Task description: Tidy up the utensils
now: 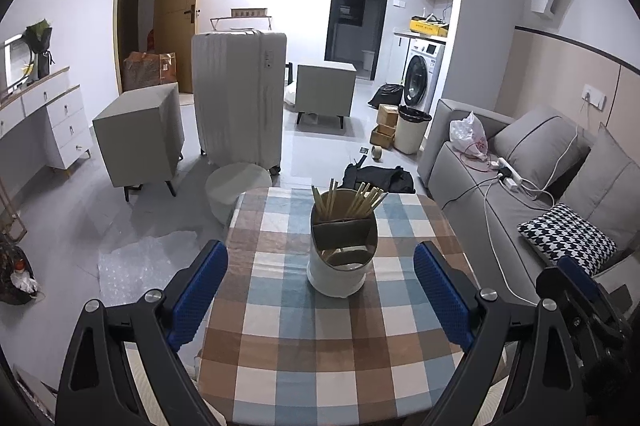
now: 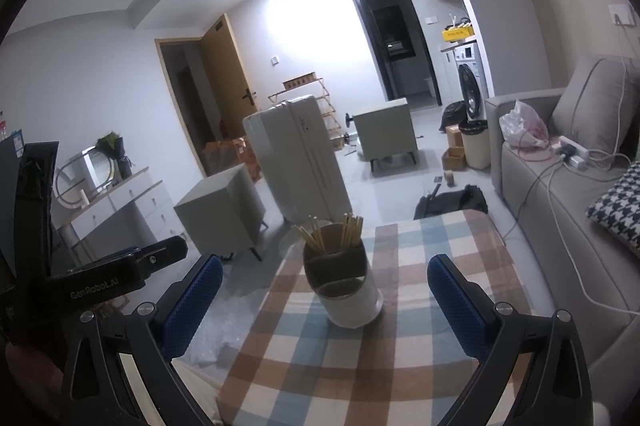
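A white round utensil holder (image 1: 339,258) stands on the checked tablecloth (image 1: 304,354). Several wooden chopsticks (image 1: 352,203) stand in its back compartment; the front compartments look empty. My left gripper (image 1: 320,296) is open and empty, its blue pads either side of the holder and a little short of it. In the right wrist view the holder (image 2: 346,286) with chopsticks (image 2: 334,234) sits on the cloth (image 2: 360,366). My right gripper (image 2: 326,302) is open and empty, just short of the holder. The left gripper's body (image 2: 120,274) shows at left.
A grey sofa (image 1: 520,185) with a houndstooth cushion (image 1: 568,238) and cables runs along the right of the table. On the floor beyond are a white stool (image 1: 236,189), a suitcase (image 1: 240,97), grey cabinets (image 1: 140,137), a black bag (image 1: 380,177) and a bin (image 1: 412,129).
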{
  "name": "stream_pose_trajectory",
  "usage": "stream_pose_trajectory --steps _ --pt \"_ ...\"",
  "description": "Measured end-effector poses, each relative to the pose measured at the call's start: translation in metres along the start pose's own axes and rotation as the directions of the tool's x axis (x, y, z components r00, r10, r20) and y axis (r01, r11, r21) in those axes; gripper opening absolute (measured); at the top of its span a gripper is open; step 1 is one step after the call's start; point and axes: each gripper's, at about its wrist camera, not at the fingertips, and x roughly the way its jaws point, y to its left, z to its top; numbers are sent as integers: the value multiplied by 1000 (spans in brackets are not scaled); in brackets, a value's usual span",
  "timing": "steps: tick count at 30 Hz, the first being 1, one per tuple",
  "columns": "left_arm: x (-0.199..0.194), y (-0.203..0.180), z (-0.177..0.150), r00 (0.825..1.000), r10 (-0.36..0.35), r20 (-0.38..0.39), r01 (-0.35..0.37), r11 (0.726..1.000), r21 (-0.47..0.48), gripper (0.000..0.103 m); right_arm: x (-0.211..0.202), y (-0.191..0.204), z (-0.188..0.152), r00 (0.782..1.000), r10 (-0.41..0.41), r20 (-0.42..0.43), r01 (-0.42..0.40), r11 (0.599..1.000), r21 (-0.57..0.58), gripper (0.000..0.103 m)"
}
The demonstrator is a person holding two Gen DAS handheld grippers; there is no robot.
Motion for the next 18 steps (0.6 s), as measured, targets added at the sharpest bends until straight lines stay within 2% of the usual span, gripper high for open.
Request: stream_pose_trajectory --steps 18 --pt "2 1 -4 1000 -8 -10 8 1000 -10 91 -1 1 -5 1000 -6 -10 6 1000 -2 103"
